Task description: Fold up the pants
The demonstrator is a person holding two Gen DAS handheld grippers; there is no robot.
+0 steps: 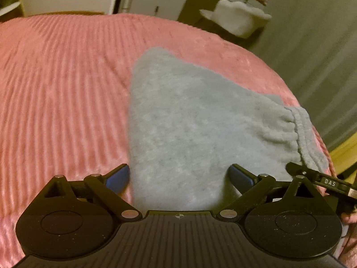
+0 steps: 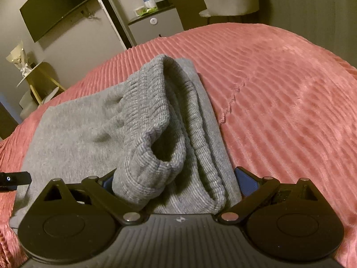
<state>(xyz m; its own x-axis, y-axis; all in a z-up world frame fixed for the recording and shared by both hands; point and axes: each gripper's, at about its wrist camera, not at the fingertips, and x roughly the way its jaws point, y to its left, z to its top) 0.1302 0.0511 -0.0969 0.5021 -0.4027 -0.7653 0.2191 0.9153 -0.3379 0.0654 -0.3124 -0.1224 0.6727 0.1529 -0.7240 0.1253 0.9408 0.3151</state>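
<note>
Lying folded: pants (image 2: 93, 134), pink bedspread (image 2: 290, 111)

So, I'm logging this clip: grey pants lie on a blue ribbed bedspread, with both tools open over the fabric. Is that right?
Not quite: the bedspread is pink, not blue, as the right wrist view shows plainly. The rest holds: the grey pants lie on it, and both the right tool and the left tool are open over the fabric.

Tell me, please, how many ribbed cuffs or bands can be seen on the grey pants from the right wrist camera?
2. One ribbed band stands puffed open between the open right claw fingers; a second ribbed band lies flatter just right of it. More may be hidden in the folds.
</note>
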